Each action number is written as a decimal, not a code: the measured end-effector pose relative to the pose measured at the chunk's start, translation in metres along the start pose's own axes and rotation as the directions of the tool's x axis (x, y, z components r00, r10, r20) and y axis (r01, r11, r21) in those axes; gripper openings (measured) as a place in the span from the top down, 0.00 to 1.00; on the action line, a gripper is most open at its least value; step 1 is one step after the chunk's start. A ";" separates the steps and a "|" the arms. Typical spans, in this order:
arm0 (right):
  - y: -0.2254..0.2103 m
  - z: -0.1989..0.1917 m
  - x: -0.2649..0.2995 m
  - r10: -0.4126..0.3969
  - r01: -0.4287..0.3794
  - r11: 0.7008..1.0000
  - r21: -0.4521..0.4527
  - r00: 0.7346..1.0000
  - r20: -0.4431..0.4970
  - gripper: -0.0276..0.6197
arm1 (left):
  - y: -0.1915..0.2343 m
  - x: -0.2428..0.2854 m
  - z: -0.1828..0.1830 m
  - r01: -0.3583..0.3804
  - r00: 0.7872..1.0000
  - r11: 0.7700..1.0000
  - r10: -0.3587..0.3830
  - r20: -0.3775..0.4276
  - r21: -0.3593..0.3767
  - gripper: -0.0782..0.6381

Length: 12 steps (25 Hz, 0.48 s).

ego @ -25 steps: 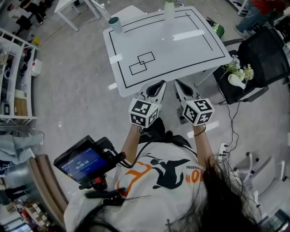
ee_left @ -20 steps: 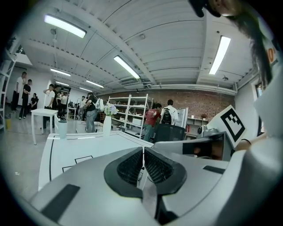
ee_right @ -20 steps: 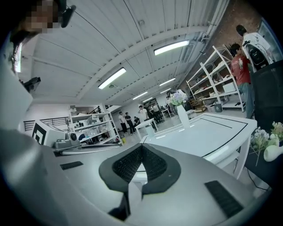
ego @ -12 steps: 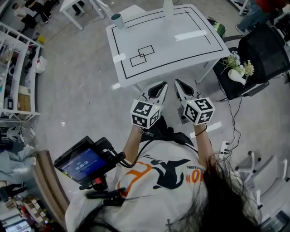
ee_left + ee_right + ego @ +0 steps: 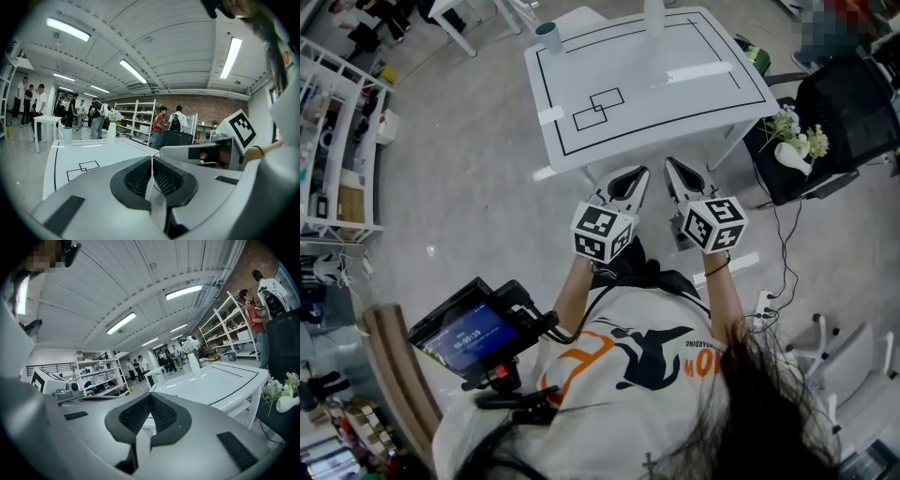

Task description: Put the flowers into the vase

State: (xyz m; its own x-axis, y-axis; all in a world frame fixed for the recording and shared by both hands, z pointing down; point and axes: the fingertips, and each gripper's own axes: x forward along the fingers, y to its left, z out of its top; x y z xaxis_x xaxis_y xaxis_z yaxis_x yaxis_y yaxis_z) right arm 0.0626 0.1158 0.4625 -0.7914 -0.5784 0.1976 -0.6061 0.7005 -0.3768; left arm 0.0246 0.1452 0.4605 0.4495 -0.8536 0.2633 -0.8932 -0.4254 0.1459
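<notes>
White black-lined table [image 5: 675, 103], black chair [image 5: 855, 117], white flowers [image 5: 812, 143]

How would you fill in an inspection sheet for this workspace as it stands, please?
Surface: white table, black outline and two overlapping squares marked on it; tape strips.
Job's things: white vase at the table's far edge; flowers lie on the black chair right of the table.
Clutter: teal cup at the far-left corner.
Grippers: left gripper and right gripper both shut, empty, before the near edge.
Cables: black cable runs to a power strip.
Surroundings: shelving at left; people behind.
</notes>
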 end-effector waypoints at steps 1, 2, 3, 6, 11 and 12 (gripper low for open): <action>0.000 0.000 0.001 0.000 0.000 1.000 0.001 1.000 0.001 0.94 | 0.001 0.000 0.000 -0.002 1.000 1.000 0.002 0.001 0.000 0.87; 0.000 0.001 0.001 0.001 -0.001 1.000 0.001 1.000 0.002 0.94 | 0.002 -0.001 0.000 -0.003 1.000 1.000 0.003 0.002 -0.001 0.87; 0.001 0.002 0.002 0.002 -0.002 1.000 0.000 1.000 0.003 0.94 | 0.002 -0.001 0.001 -0.005 1.000 1.000 0.005 0.004 -0.002 0.87; 0.002 0.003 0.003 0.004 -0.004 1.000 -0.001 1.000 0.004 0.94 | 0.004 -0.002 0.002 -0.007 1.000 1.000 0.007 0.005 -0.003 0.87; 0.000 0.003 0.006 0.001 -0.001 1.000 0.006 1.000 -0.001 0.94 | 0.006 0.001 0.003 -0.002 1.000 1.000 0.002 -0.002 -0.003 0.87; -0.001 0.003 0.007 0.001 -0.001 1.000 0.006 1.000 -0.002 0.94 | 0.007 0.002 0.003 -0.002 1.000 1.000 0.002 -0.003 -0.003 0.87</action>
State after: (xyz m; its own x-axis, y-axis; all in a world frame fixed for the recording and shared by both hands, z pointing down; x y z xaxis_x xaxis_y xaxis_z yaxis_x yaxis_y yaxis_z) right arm 0.0576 0.1097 0.4617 -0.7923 -0.5767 0.1992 -0.6047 0.6985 -0.3827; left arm 0.0195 0.1394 0.4597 0.4476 -0.8535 0.2669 -0.8941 -0.4225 0.1484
